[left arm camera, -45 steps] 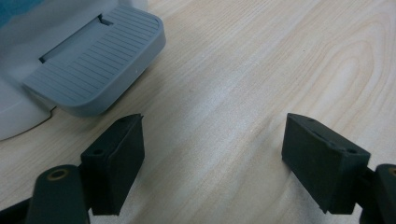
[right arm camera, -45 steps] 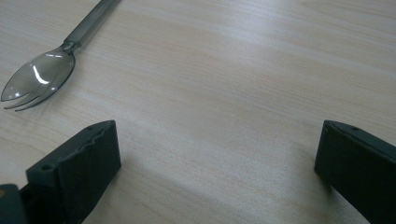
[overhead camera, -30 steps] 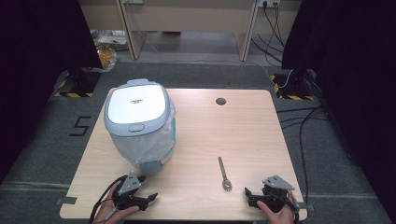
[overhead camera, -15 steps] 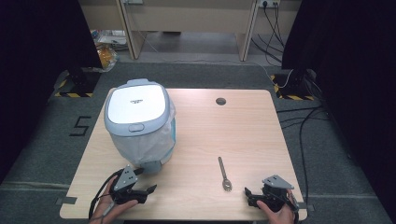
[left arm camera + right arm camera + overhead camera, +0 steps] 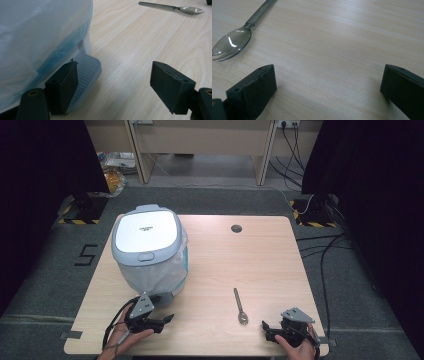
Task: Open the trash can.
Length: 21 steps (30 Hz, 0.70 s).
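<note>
Wooden worktop (image 5: 280, 265) holds our bin; our left tool (image 5: 162, 321), jaws apart, has moved to the white lined pedal bin's (image 5: 150, 245) grey pedal (image 5: 86, 67), ready to press. Right tool (image 5: 267, 331) rests open.

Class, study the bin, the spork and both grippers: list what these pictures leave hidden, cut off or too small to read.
- Pedal bin inside: hidden in the high view by its closed lid.
- Lid lettering: too small in the high view.
- Pedal: partly hidden in the left gripper view by the left gripper.
- Spork handle: cut off by the top edge of the right gripper view.
</note>
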Each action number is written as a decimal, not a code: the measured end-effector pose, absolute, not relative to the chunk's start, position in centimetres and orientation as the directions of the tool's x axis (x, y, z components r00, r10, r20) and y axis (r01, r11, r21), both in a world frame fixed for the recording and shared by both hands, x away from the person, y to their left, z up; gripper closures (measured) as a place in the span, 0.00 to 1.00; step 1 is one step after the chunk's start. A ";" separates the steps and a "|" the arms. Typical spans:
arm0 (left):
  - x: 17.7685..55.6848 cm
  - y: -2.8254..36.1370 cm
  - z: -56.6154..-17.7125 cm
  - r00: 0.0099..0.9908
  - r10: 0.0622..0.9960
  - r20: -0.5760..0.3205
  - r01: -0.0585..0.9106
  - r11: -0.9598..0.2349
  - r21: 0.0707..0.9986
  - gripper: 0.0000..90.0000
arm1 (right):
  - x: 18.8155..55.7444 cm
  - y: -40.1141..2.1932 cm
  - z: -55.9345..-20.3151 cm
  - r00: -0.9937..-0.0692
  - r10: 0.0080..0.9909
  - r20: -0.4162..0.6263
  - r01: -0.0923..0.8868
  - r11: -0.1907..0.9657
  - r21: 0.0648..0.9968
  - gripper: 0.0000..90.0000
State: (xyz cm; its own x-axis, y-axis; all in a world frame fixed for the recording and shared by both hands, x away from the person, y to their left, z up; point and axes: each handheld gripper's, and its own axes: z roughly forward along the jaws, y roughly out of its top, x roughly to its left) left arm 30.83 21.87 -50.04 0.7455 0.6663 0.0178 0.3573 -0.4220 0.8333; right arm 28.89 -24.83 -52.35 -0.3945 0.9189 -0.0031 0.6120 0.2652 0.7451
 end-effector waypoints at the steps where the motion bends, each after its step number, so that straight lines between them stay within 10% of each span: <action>1: 31.0 21.8 -50.2 0.746 0.666 0.015 0.358 -0.421 0.833 0.25 | 28.9 -24.8 -52.3 -0.395 0.919 -0.004 0.612 0.267 0.745 0.00; 21: 31.1 21.6 -51.6 0.741 0.665 0.091 0.309 -0.458 0.834 0.28 | 28.8 -24.6 -52.4 -0.402 0.916 -0.004 0.608 0.270 0.747 0.00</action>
